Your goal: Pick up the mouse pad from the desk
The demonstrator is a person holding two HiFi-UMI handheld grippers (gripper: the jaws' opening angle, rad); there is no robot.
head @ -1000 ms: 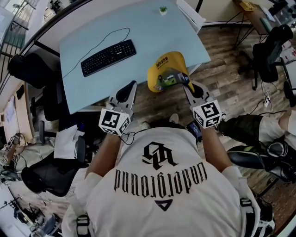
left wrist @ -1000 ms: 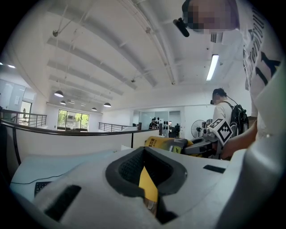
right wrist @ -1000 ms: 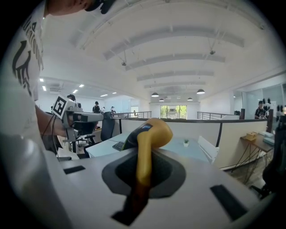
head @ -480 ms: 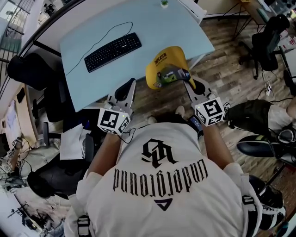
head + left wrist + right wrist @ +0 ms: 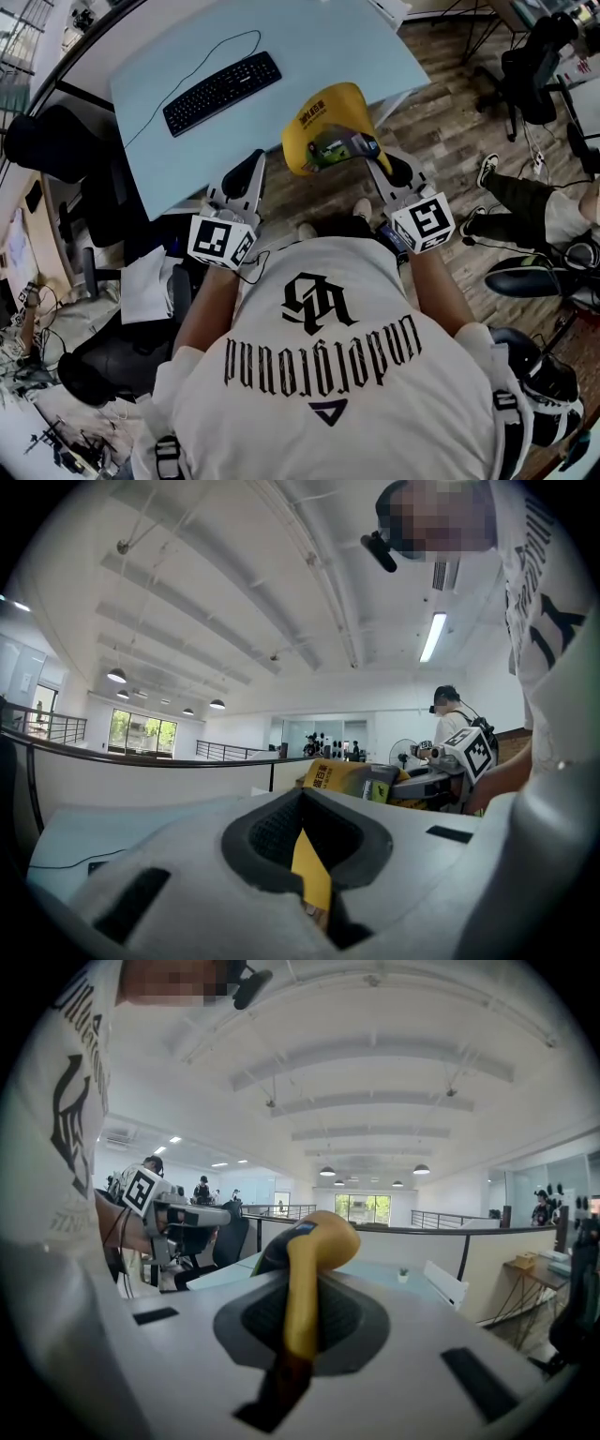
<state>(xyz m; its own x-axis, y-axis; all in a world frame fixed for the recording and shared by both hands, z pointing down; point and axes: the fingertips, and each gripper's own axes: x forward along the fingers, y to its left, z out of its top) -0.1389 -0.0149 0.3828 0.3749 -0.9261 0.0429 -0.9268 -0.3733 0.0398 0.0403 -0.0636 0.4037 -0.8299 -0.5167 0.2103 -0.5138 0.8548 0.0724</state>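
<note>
Pinching mouse pad [image 5: 323, 131] by its near edge in clamped right gripper [image 5: 368, 157], keeping it curled clear of desk [image 5: 309, 47] at upper centre, pickup seemingly done, left gripper [image 5: 253, 164] idle centre-left, jaws together on thin yellow strip [image 5: 309, 869].

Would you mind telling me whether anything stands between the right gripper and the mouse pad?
Nothing visible does: the right gripper is shut on the yellow mouse pad, which it holds up near the front edge of the desk.
</note>
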